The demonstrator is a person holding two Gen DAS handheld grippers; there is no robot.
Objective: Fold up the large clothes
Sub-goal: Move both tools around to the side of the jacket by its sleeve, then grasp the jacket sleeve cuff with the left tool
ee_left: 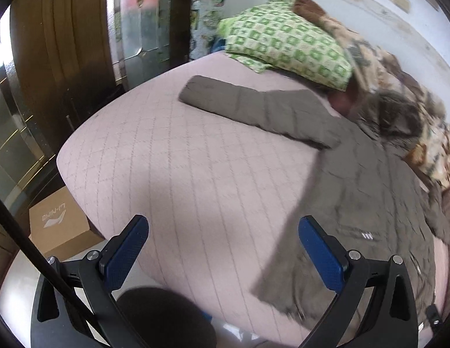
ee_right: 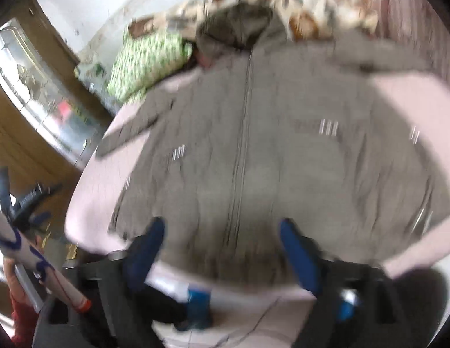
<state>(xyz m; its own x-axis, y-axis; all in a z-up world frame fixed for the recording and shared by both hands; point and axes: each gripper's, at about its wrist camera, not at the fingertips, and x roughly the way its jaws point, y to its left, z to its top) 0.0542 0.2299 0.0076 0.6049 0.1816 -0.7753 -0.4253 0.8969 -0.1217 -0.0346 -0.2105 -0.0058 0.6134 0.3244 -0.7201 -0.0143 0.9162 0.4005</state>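
Note:
A large grey-brown padded coat (ee_left: 358,185) lies spread flat on the pink quilted bed (ee_left: 172,168), zip side up, one sleeve (ee_left: 248,104) stretched toward the pillow. In the right wrist view the coat (ee_right: 268,156) fills the middle, its fur-trimmed hood (ee_right: 233,26) at the far end; this view is blurred. My left gripper (ee_left: 223,249) is open and empty above the bed, left of the coat's hem. My right gripper (ee_right: 222,249) is open and empty just above the coat's bottom hem near the zip.
A green checked pillow (ee_left: 286,40) and a brown patterned blanket (ee_left: 405,98) lie at the head of the bed. A wooden wardrobe with glass doors (ee_left: 59,46) stands to the left. A cardboard box (ee_left: 56,226) sits on the floor by the bed corner.

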